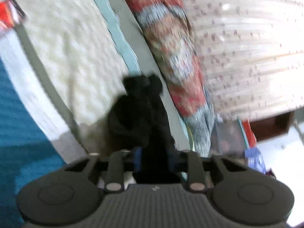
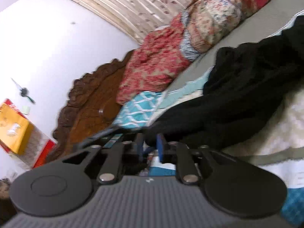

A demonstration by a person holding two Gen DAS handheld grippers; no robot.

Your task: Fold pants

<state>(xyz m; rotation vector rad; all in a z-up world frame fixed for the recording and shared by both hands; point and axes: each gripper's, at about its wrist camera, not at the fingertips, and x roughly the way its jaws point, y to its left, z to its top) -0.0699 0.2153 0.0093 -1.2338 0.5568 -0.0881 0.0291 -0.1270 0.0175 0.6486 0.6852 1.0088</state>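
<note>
Left fingers (image 1: 153,157) are pinching black pants (image 1: 140,114); right fingers (image 2: 150,148) are standing narrowly apart around fabric at twelve o'clock—carrying the fold needs level tension.

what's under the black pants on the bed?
The black pants lie on a cream quilted bedcover, with a grey and teal border strip at their far edge. Whatever lies directly beneath the heap is covered by the cloth.

Both wrist views sit low and close over the bed (image 1: 62,43), looking along their fingers, slightly downward. The left faces the curtain (image 1: 247,47); the right faces the headboard (image 2: 89,102). Shared: black pants (image 2: 247,87), the floral quilt (image 1: 171,38) (left view blurred).
</note>
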